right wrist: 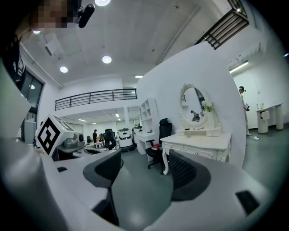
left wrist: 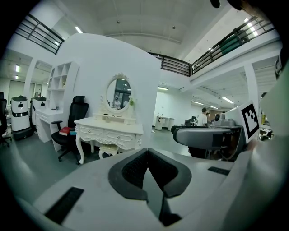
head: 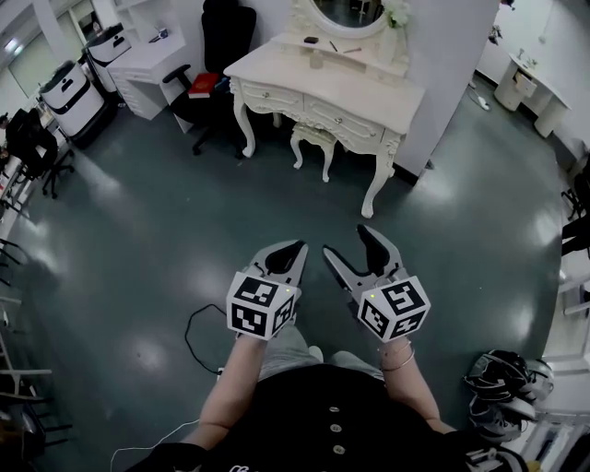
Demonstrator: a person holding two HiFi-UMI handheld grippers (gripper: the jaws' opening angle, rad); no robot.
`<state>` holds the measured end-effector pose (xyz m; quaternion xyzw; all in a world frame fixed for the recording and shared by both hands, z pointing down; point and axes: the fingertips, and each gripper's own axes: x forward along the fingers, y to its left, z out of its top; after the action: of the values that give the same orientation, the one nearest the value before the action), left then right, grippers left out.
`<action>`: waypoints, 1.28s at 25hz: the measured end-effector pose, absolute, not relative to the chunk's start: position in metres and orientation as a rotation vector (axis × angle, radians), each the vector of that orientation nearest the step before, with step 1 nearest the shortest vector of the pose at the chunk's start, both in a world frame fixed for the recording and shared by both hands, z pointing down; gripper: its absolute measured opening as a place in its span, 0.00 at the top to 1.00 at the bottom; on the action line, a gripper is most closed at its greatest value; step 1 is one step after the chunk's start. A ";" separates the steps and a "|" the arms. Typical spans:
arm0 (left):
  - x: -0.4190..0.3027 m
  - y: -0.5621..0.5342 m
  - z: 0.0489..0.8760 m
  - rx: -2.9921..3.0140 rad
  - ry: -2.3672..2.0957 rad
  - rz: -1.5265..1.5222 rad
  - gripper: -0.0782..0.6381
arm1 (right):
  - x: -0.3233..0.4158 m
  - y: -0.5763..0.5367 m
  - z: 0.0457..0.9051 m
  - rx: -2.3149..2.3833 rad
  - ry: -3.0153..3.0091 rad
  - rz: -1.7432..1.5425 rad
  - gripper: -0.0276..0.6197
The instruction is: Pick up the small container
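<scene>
Two grippers up in front of the person and well apart from the goal. In the head view the left gripper (head: 293,250) has its jaws pressed together with nothing between them. The right gripper (head: 347,241) has its jaws spread wide and empty. Each gripper's own view confirms it: left gripper (left wrist: 145,154) closed tip to tip, right gripper (right wrist: 144,168) gaping onto bare floor.

Across that floor stands the cream dressing table (head: 369,95), and on its top, toward the back and just in front of the mirror (head: 351,11), sits what I take to be the small container (head: 316,60). It's a pale little upright thing, nearly the same cream as the tabletop. At this range it's too small to make out a lid, a label or what it's made of. A dark small item (head: 311,40) and a thin pen-like stick (head: 351,48) lie near it but not touching.

My read on handling: light and rigid, a one-gripper job, though possibly smooth-sided and easy to tip. The right gripper, already spread, looks the natural pick. I'd pinch across the body low on its sides, not the top, and squeeze gently in case it's glass or ceramic.
</scene>
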<state>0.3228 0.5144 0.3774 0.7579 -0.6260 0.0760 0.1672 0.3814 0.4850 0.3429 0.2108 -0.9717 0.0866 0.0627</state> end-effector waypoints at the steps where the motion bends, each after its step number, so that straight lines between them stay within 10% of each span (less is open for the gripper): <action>1: 0.318 0.509 0.379 2.153 -1.784 0.215 0.87 | 0.378 0.480 0.345 0.638 -2.934 0.264 0.46; 32: 0.089 0.295 0.359 2.260 -1.717 0.133 0.87 | 0.159 0.268 0.329 0.778 -2.910 0.183 0.44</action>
<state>0.0887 0.2946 0.3590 0.7866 -0.5974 0.0461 0.1494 0.1592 0.2676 0.3289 0.2572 -0.9625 0.0604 0.0618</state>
